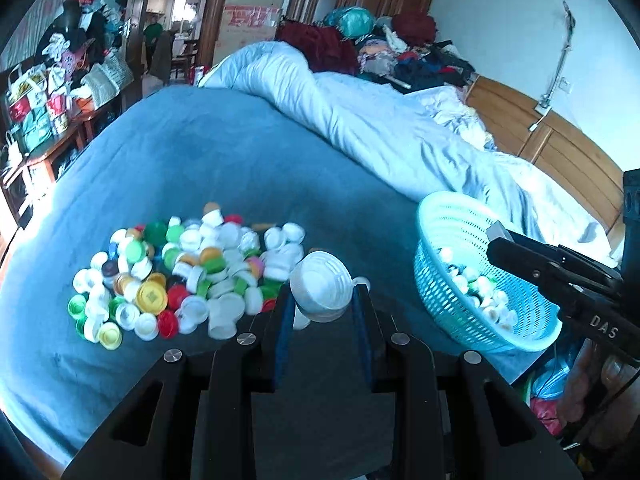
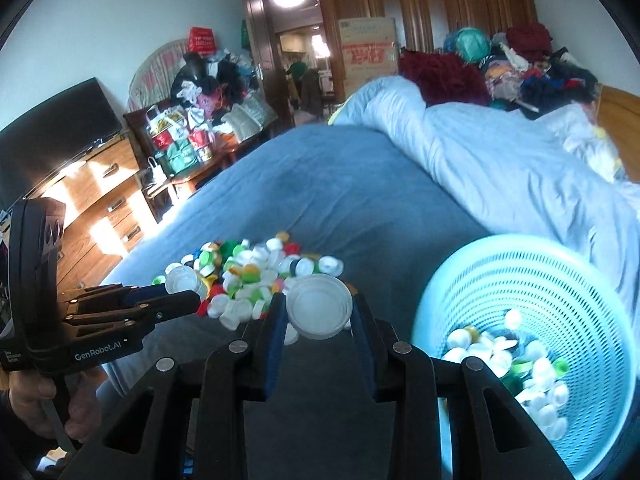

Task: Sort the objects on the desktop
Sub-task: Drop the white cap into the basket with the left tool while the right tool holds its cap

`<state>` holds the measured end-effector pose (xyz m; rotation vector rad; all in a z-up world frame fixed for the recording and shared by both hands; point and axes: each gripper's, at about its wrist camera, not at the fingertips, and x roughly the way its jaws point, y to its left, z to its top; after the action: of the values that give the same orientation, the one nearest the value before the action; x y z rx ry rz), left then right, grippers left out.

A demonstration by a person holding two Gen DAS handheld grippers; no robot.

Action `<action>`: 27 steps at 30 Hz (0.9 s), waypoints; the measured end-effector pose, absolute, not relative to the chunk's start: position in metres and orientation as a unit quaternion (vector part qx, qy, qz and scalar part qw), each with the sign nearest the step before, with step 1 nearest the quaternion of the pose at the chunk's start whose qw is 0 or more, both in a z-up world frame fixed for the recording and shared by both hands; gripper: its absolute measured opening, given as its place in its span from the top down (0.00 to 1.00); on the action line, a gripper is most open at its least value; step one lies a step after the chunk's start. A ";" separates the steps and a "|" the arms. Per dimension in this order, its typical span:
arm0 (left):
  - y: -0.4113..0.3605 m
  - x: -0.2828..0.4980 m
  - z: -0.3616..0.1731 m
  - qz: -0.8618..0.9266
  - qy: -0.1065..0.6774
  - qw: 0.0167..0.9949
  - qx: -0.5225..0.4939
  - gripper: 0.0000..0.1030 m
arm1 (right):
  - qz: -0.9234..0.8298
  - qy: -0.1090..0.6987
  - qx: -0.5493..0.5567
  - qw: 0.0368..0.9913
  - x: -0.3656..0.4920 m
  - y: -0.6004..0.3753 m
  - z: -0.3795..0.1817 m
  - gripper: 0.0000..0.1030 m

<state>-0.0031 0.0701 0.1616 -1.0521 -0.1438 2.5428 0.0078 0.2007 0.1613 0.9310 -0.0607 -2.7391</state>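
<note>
A heap of loose bottle caps (image 1: 180, 276) in white, green, yellow and red lies on the blue bed cover (image 1: 224, 168). My left gripper (image 1: 323, 300) is shut on a white ribbed cap (image 1: 320, 280), held above the cover just right of the heap. In the right wrist view my right gripper (image 2: 319, 308) is shut on a pale translucent cap (image 2: 320, 300), between the heap (image 2: 260, 276) and the turquoise basket (image 2: 540, 320). The basket (image 1: 452, 232) holds several caps, mostly white. Each gripper shows in the other's view: right gripper (image 1: 496, 240) over the basket, left gripper (image 2: 190, 288) by the heap.
A rumpled pale blue duvet (image 1: 380, 120) lies along the far side of the bed. A wooden headboard (image 1: 560, 148) stands at the right. A wooden dresser (image 2: 100, 200) with a dark screen and cluttered shelves of bags (image 2: 180, 136) line the left. A hand (image 2: 32, 396) grips the left tool.
</note>
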 end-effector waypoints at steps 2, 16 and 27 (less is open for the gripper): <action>0.075 -0.003 0.169 0.908 -0.051 0.197 -0.367 0.76 | -0.942 -0.019 0.315 0.117 0.009 0.207 0.167 0.66; 0.118 -0.014 0.205 0.889 -0.088 0.290 -0.343 0.76 | -0.952 -0.023 0.296 0.071 0.016 0.256 0.194 0.66; 0.085 -0.006 0.228 0.781 -0.226 0.501 -0.297 0.76 | -0.955 -0.039 0.285 0.064 0.023 0.273 0.200 0.66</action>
<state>-0.0061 0.0848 0.2276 -0.7181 -0.5465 1.8871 0.0228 0.2727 0.1996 0.8611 -0.1182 -2.8845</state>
